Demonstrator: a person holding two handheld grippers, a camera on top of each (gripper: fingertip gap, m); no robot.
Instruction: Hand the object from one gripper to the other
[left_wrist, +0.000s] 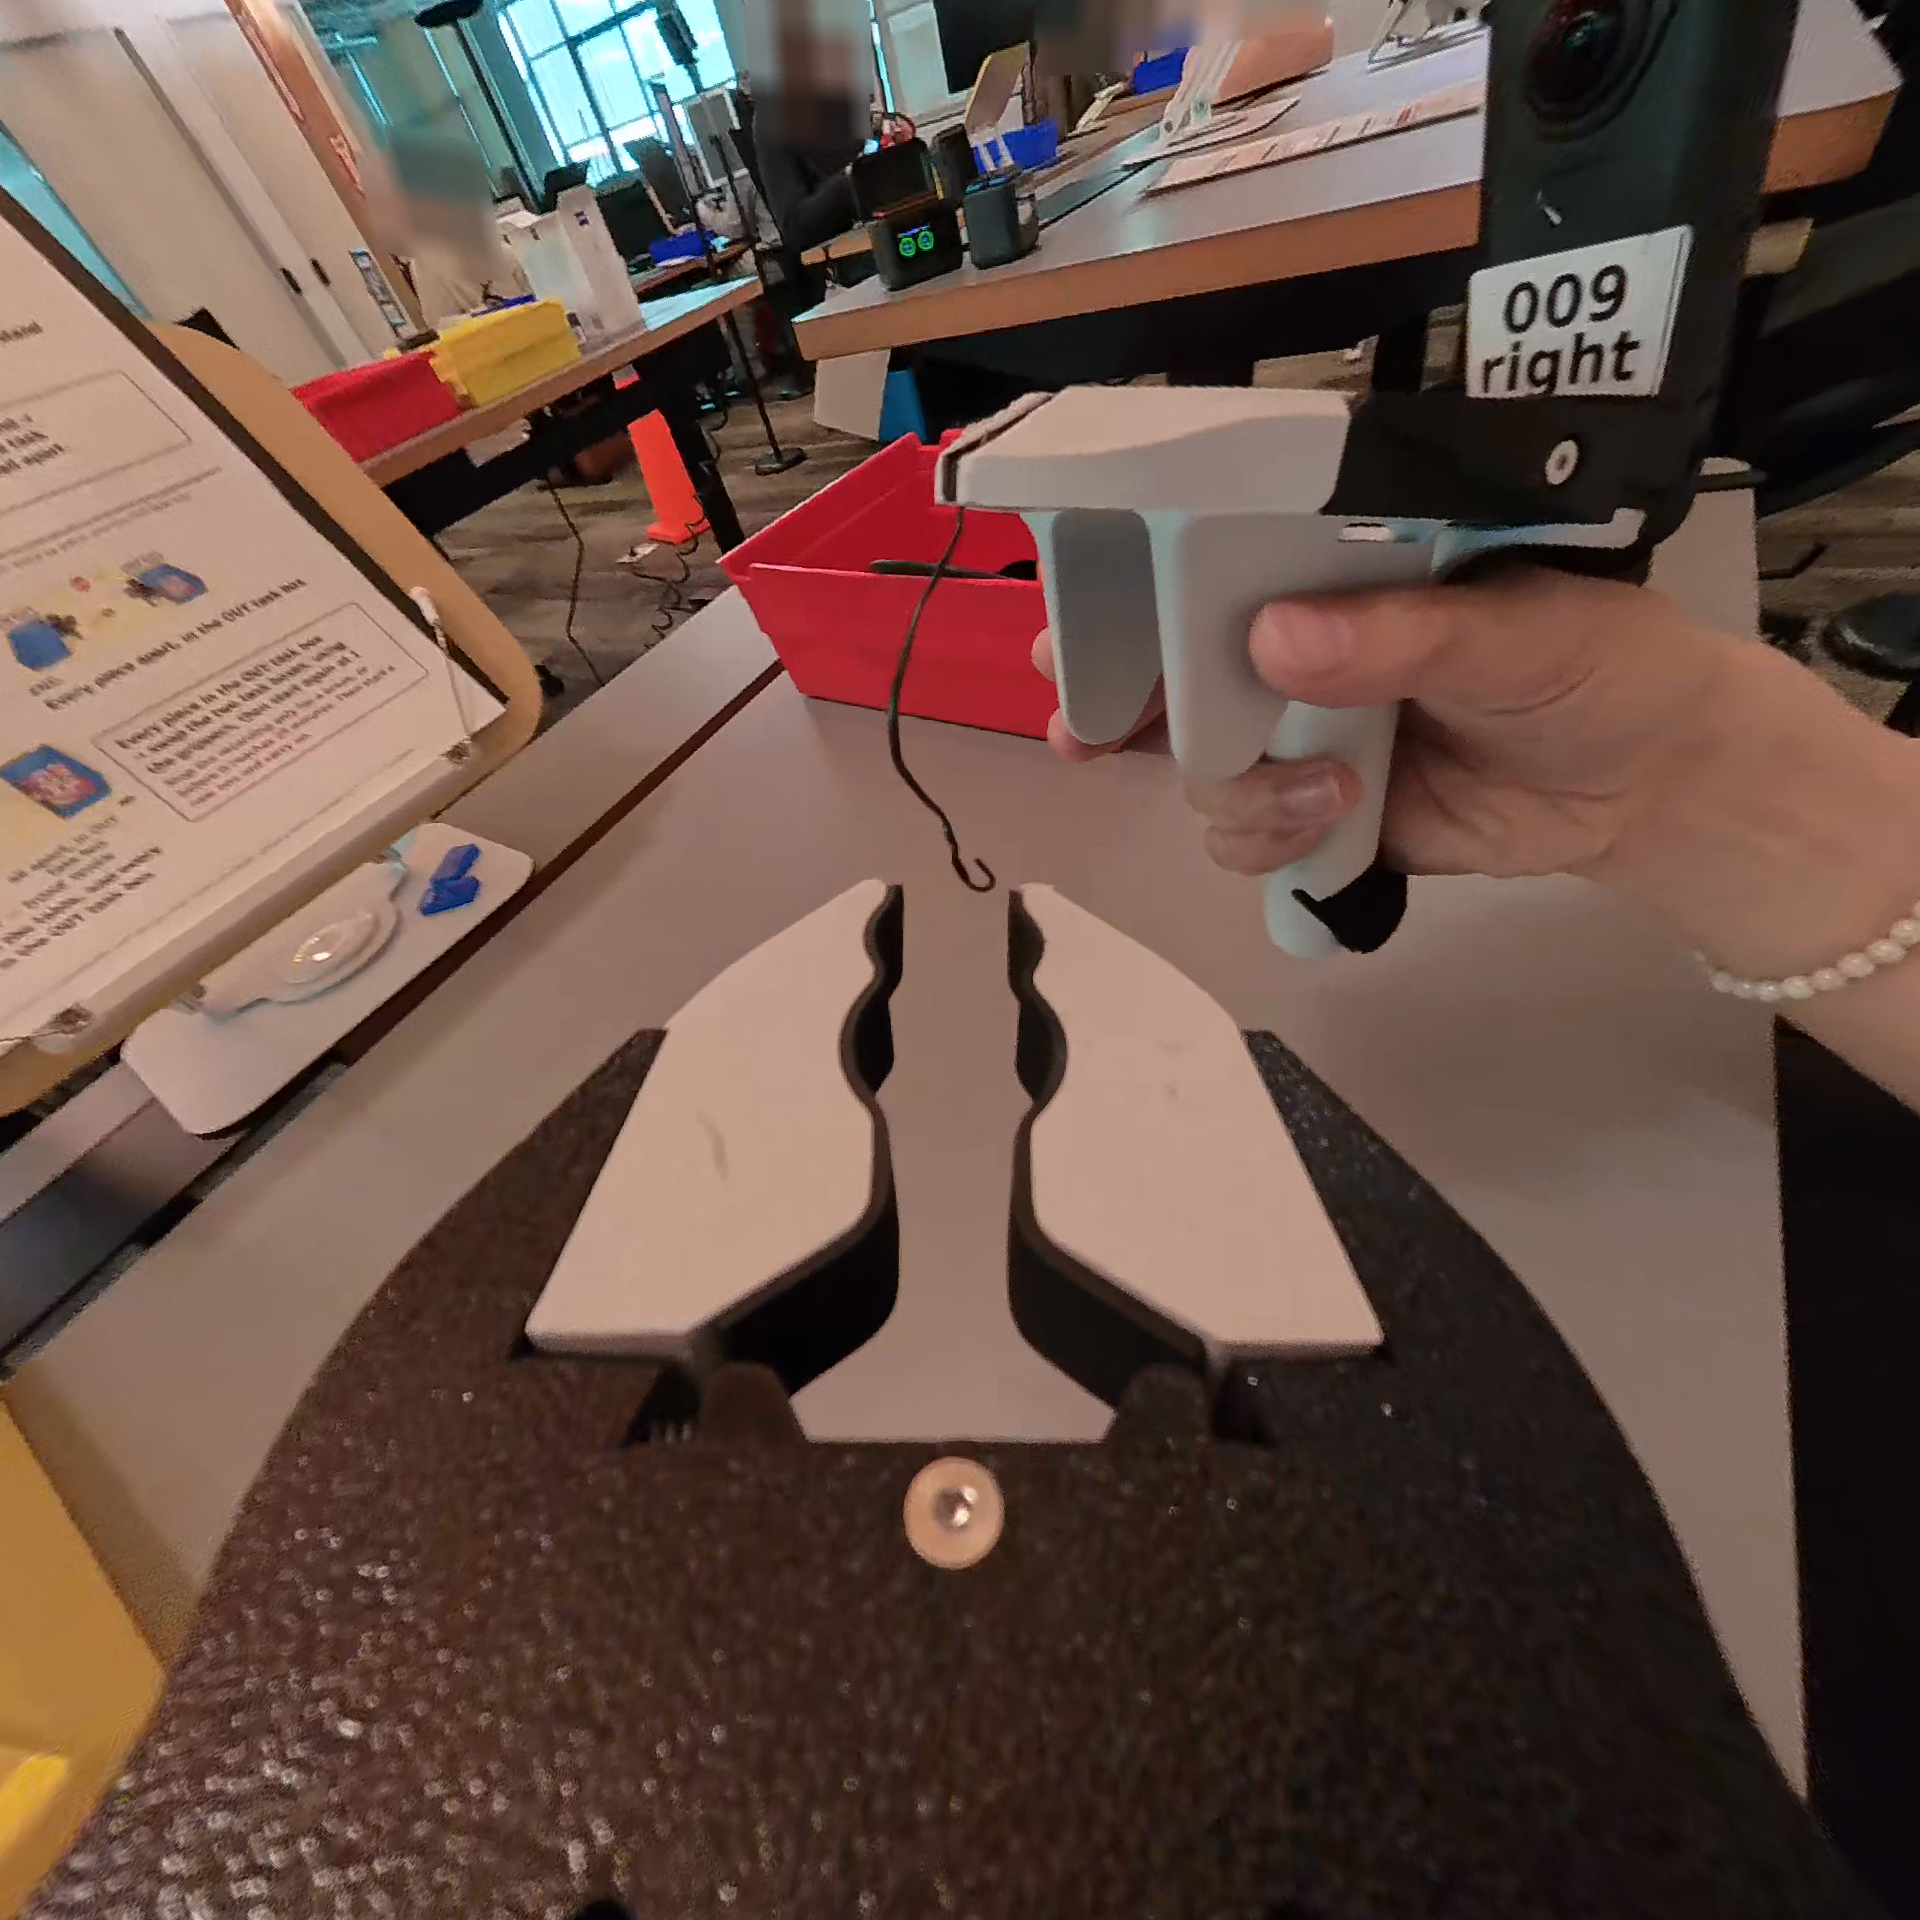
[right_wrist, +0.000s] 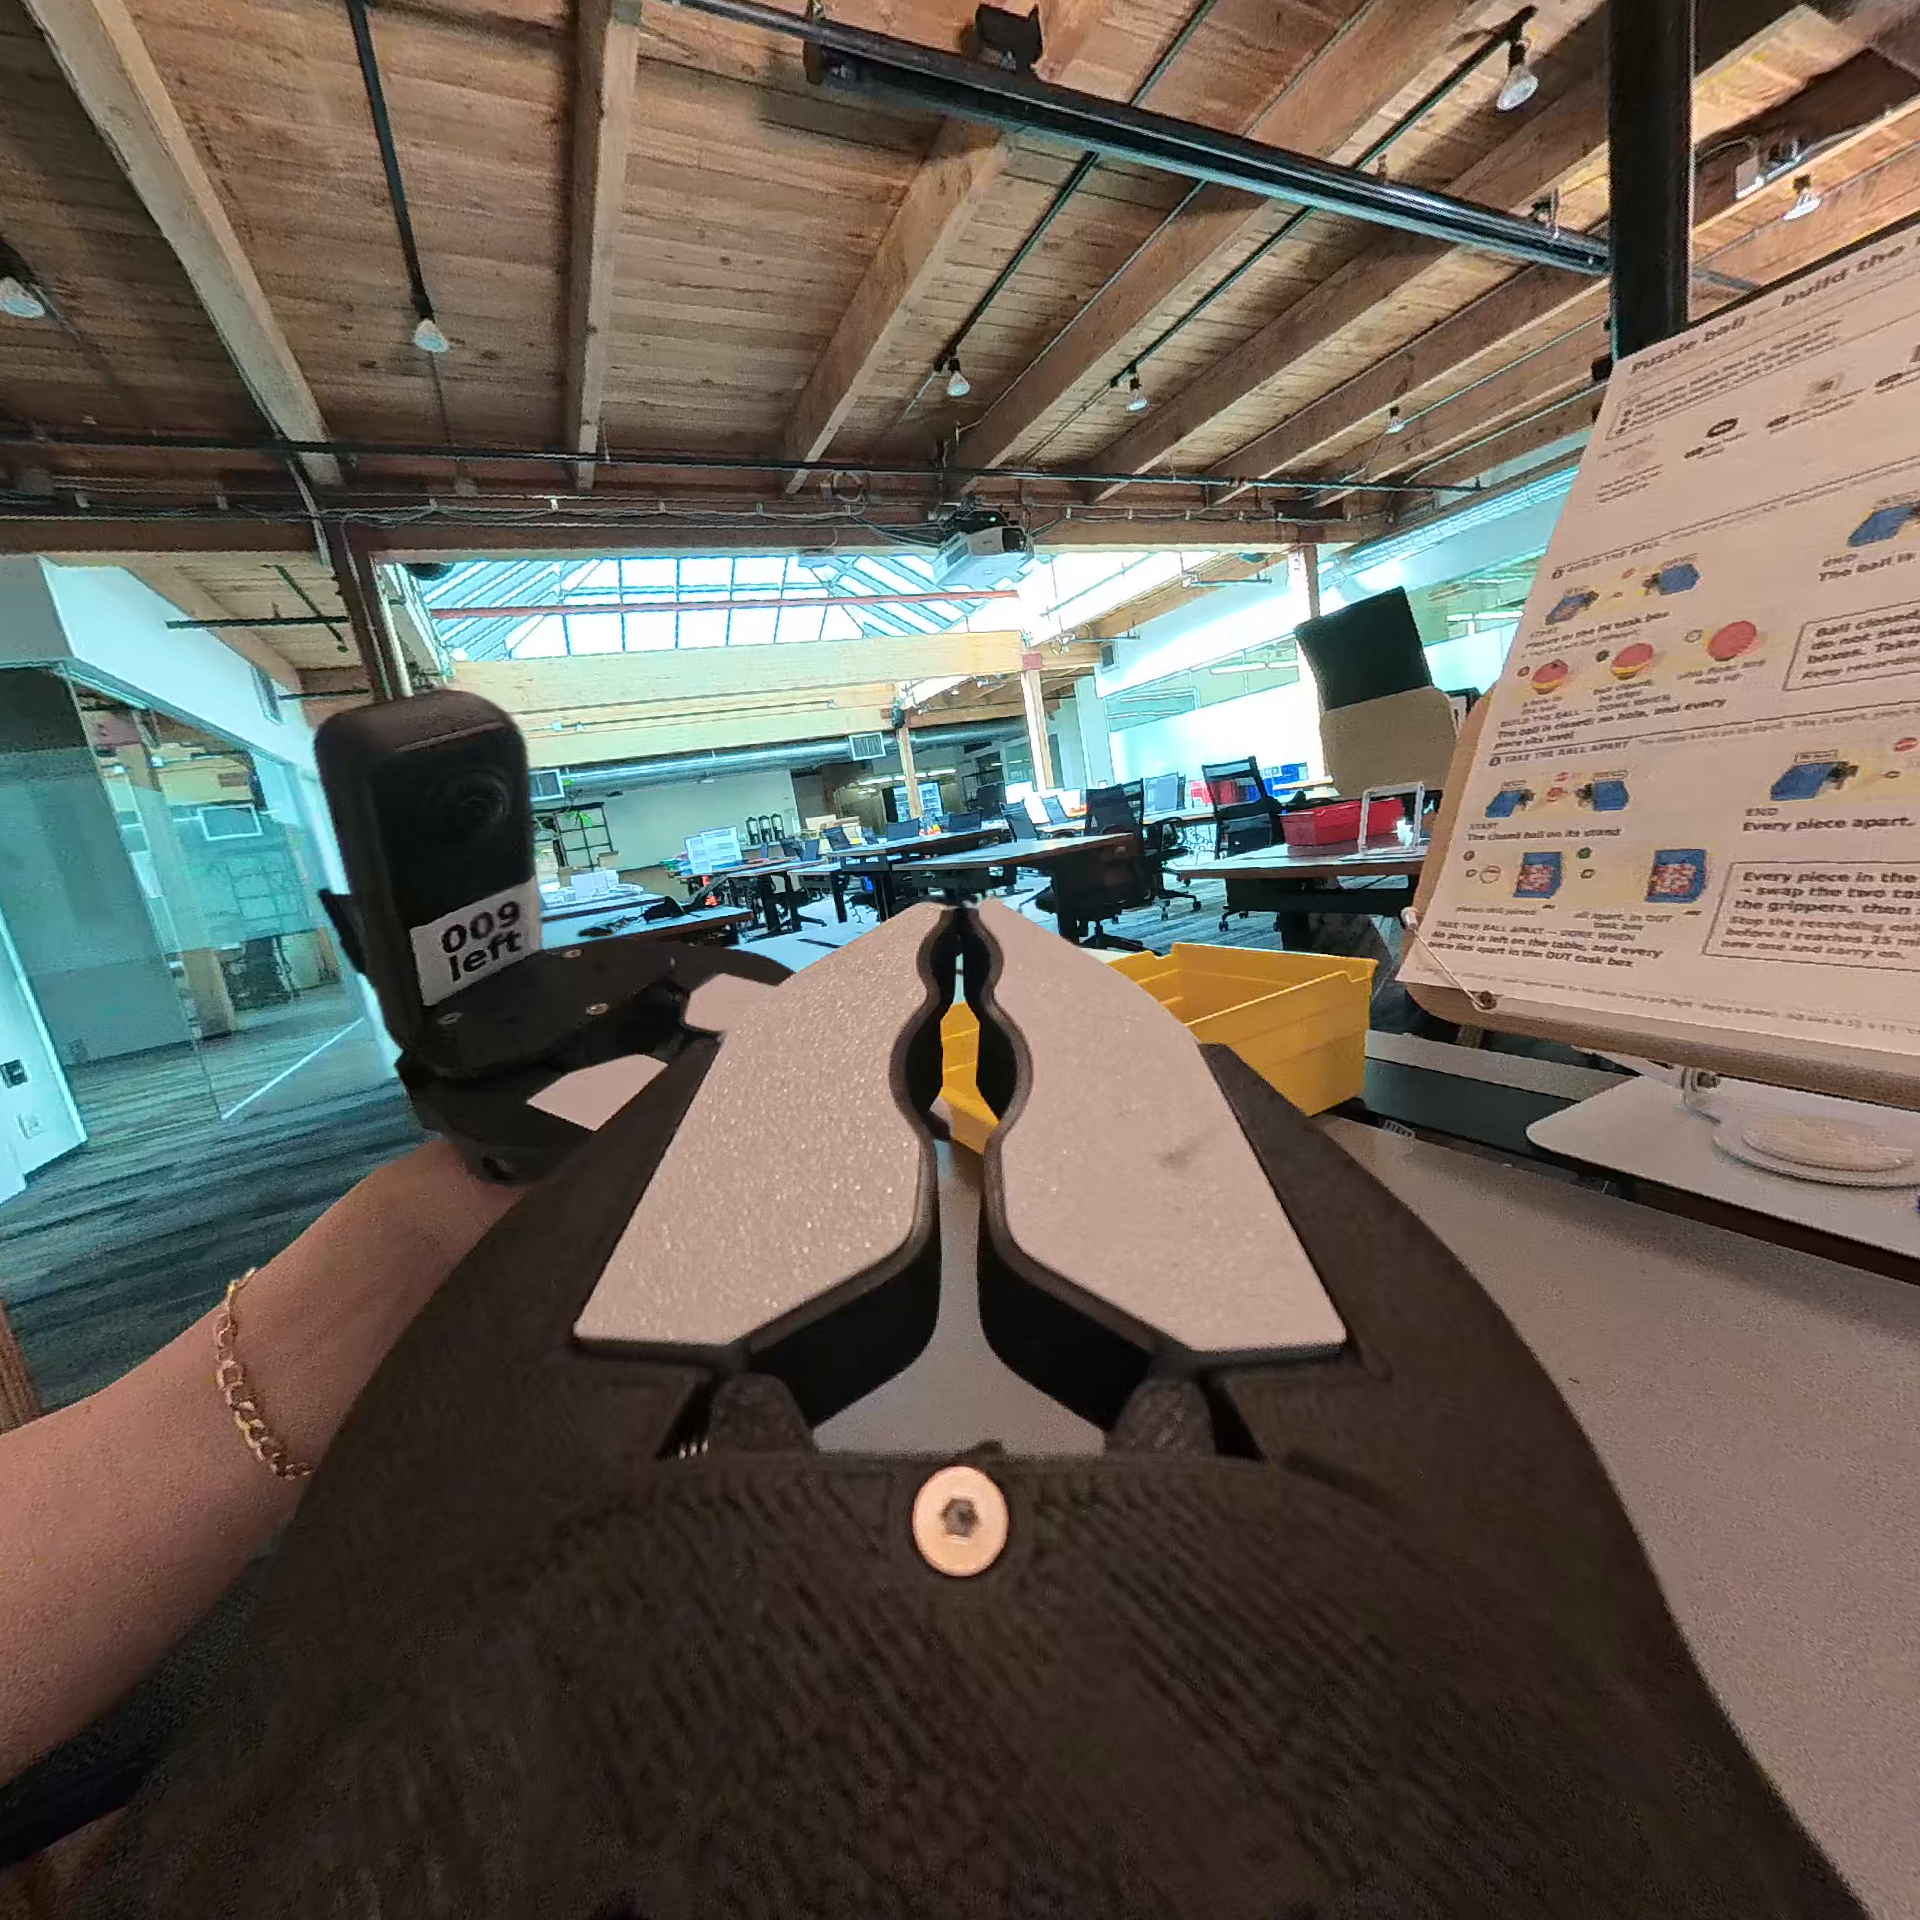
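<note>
Right gripper (left_wrist: 951, 468) pinches a thin black cord (left_wrist: 914, 707); left gripper (left_wrist: 956, 904) gapes narrowly below

- The thin dark cord (left_wrist: 914, 665) runs up into the pinched tips of the right tool (left_wrist: 951, 457) at about 12 o'clock; how much of it sits inside the grip is hidden.
- In the right wrist view that cord is too thin to make out between the closed tips (right_wrist: 964, 914).
- The instruction board (left_wrist: 177, 582) is cut off at 9 o'clock — only part of the sheet shows.
- The red bin (left_wrist: 883, 613) is partly covered by the right tool and the hand (left_wrist: 1507, 748); its contents cannot be told.
- The yellow bin (right_wrist: 1268, 1003) sits behind the right tool's fingers (right_wrist: 790, 1143), its left half hidden.
- The left tool (right_wrist: 717, 1003) is mostly blocked at 9 o'clock.
</note>
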